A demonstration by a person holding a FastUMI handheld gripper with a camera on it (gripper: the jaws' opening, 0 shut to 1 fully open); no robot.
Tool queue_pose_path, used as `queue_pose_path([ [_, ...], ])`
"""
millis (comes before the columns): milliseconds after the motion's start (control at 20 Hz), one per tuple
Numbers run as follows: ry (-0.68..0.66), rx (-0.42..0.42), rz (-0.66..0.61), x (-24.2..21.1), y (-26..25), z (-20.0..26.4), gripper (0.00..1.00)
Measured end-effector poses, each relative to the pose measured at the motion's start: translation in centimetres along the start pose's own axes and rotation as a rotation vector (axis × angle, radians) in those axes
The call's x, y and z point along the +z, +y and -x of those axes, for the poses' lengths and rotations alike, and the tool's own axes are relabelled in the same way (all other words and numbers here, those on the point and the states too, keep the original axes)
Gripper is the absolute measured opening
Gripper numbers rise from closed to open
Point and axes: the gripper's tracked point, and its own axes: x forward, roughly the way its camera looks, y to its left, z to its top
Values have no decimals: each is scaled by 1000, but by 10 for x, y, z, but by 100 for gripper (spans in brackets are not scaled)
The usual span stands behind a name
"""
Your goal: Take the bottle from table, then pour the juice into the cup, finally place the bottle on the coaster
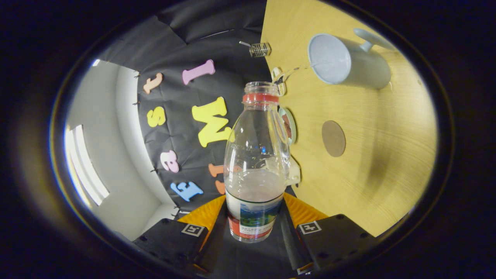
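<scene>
Bottle (pixel 254 170) clamped between both fingers of gripper (pixel 252 223), lifted clear of table (pixel 372 170) and rolled sideways.

Judged mid-carry, before or after pouring: open neck, part full. Cup (pixel 343 62) near far edge, coaster (pixel 333 138) mid-table, well apart. Couldn't see into cup.
</scene>
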Motion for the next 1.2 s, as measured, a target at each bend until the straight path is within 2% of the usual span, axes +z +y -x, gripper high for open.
queue_pose_path([
  [1200, -2, 0, -109, 4, 17, 3, 73],
])
